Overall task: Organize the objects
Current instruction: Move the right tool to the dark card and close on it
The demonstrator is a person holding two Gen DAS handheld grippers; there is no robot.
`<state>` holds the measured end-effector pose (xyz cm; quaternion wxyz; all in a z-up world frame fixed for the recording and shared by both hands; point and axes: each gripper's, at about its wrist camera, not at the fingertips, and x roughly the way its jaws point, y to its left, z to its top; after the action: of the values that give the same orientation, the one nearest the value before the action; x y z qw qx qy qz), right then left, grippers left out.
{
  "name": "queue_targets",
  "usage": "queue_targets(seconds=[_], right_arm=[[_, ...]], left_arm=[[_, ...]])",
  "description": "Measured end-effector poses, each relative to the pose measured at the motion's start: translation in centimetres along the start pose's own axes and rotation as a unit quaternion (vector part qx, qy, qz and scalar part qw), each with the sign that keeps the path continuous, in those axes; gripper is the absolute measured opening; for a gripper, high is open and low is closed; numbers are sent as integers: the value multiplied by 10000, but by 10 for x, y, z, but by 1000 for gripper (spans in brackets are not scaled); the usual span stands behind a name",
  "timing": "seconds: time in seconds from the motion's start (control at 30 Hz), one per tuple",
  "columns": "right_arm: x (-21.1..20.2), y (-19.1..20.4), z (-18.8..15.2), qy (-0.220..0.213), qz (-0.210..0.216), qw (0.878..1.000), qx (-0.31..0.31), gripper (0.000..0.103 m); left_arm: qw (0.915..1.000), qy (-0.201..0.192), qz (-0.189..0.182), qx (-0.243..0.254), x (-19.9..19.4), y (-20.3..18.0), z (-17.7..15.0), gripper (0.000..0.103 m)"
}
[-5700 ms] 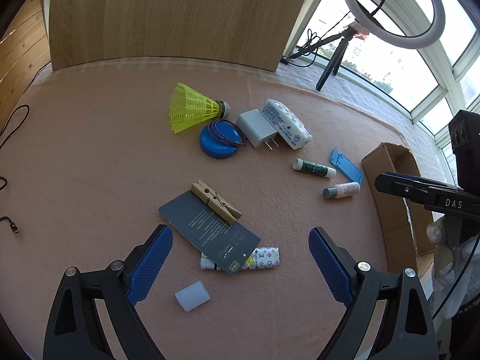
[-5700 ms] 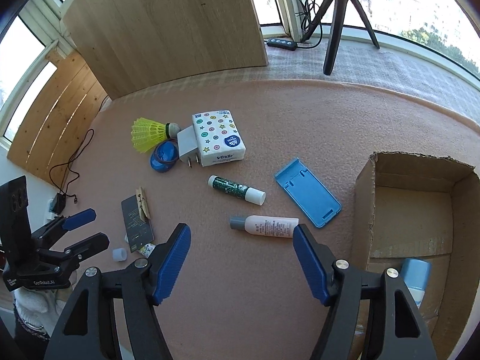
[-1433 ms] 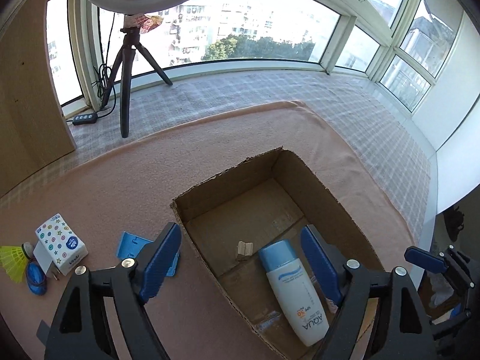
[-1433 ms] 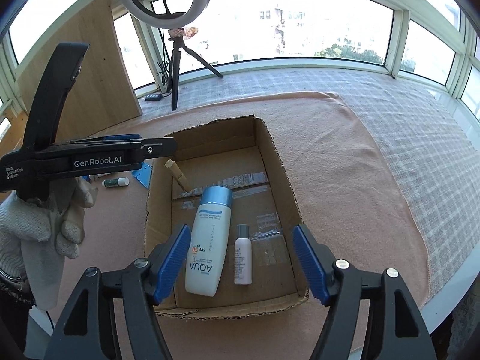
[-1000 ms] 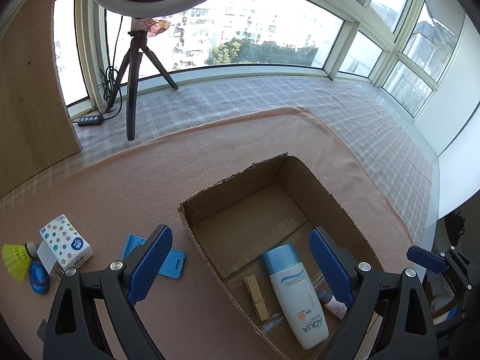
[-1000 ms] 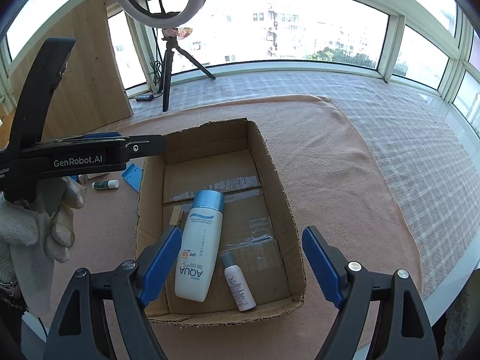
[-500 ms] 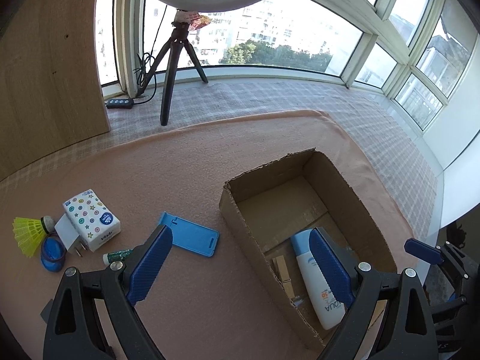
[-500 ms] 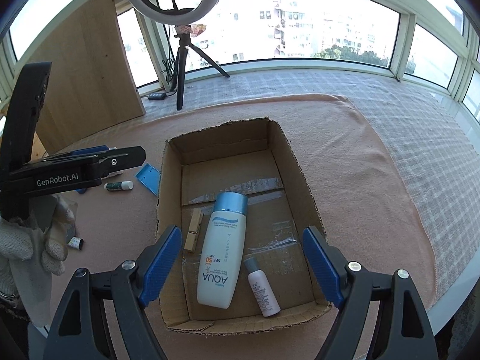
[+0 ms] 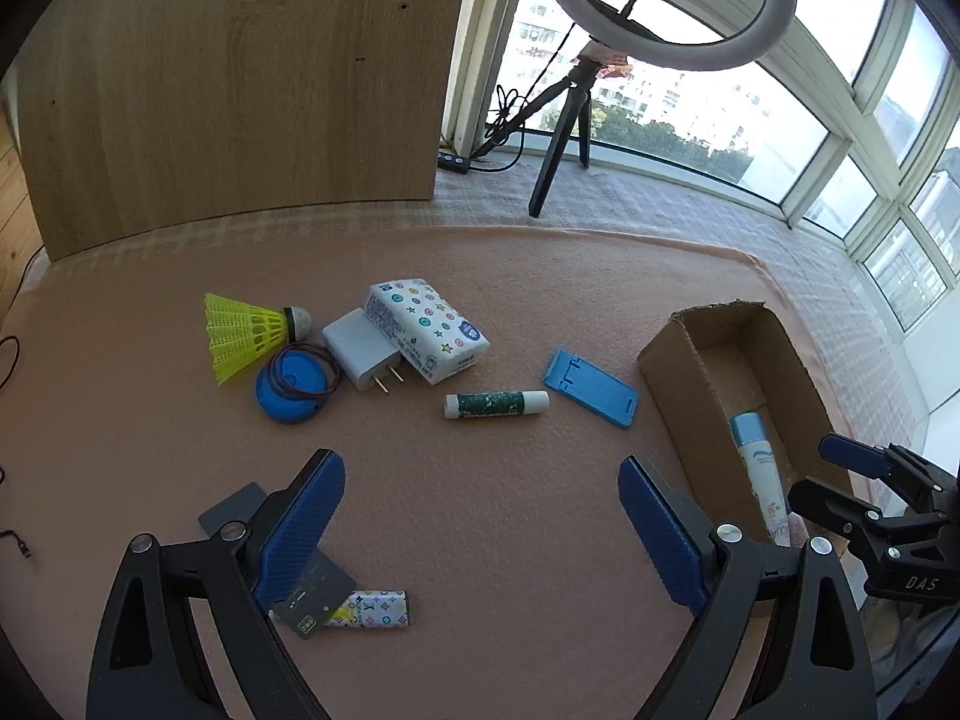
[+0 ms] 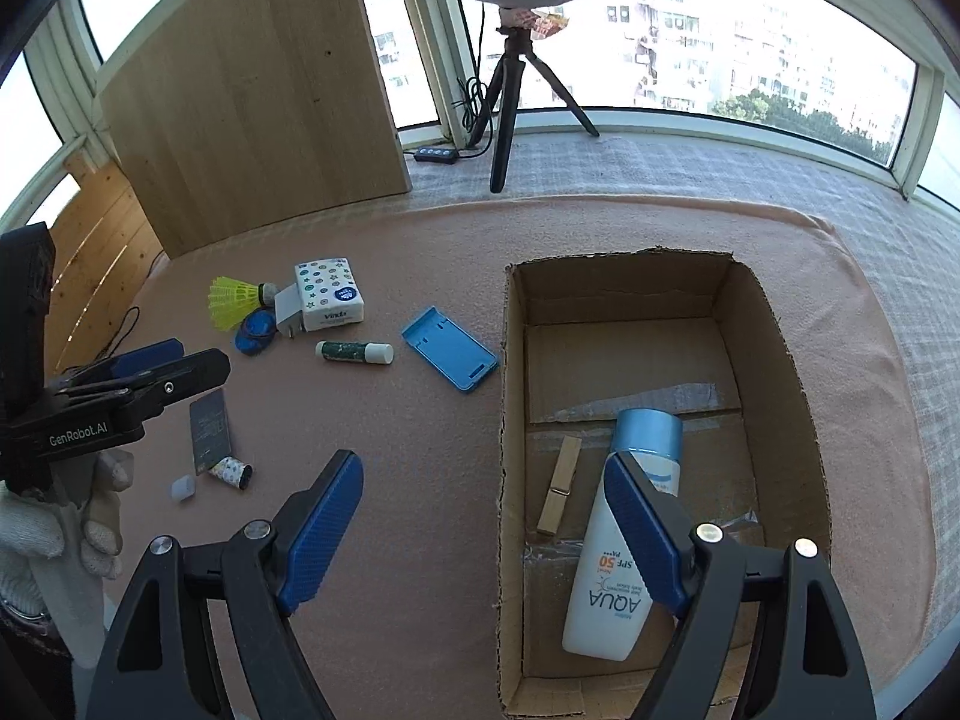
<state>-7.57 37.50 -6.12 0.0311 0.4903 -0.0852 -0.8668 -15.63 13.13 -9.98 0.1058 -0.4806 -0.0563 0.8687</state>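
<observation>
Cardboard box [image 10: 774, 324] stands open on the pink cloth [image 9: 480, 276], at the right of the loose items. Inside lie a white sunscreen bottle with a blue cap [image 10: 624, 540] and a wooden clothespin [image 10: 559, 485] just beside it, both flat on the box floor.

Outside the box, on the cloth: a blue phone stand [image 9: 591, 387] near the box wall, a glue stick [image 9: 497, 405], a patterned tissue pack [image 9: 426, 329] touching a white charger [image 9: 360, 349], a yellow shuttlecock [image 9: 246, 336], and a blue round lid [image 9: 291, 391]. Nearer the camera, a dark card [image 9: 312, 591] overlaps a patterned tube [image 9: 372, 609].

Left gripper [image 9: 480, 534] hangs over bare cloth, jaws spread wide, nothing between them. Right gripper [image 10: 483, 531] straddles the box's left wall, jaws likewise apart and empty.
</observation>
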Motion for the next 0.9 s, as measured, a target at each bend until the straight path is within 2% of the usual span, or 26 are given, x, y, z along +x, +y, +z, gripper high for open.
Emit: queue_targets(seconds=[0.27,0.4,0.67,0.9], right_arm=[[30,65,17,318,424,9966,-628,79],[47,100,23,502,649,9924,-920,79],[91,163,30,1073,1046,9797,-1331,79],[130,193,31,1648,1261,9688,-1358,79]], left_arm=[[9977,53,316,-596,-31,82,-40,94],[9955,32,395,-856,-46,111,-58,94],[9933,23,455,-1061,-72,145,-93,94],[9912,63,391,-1259,-84,160,-116,94]])
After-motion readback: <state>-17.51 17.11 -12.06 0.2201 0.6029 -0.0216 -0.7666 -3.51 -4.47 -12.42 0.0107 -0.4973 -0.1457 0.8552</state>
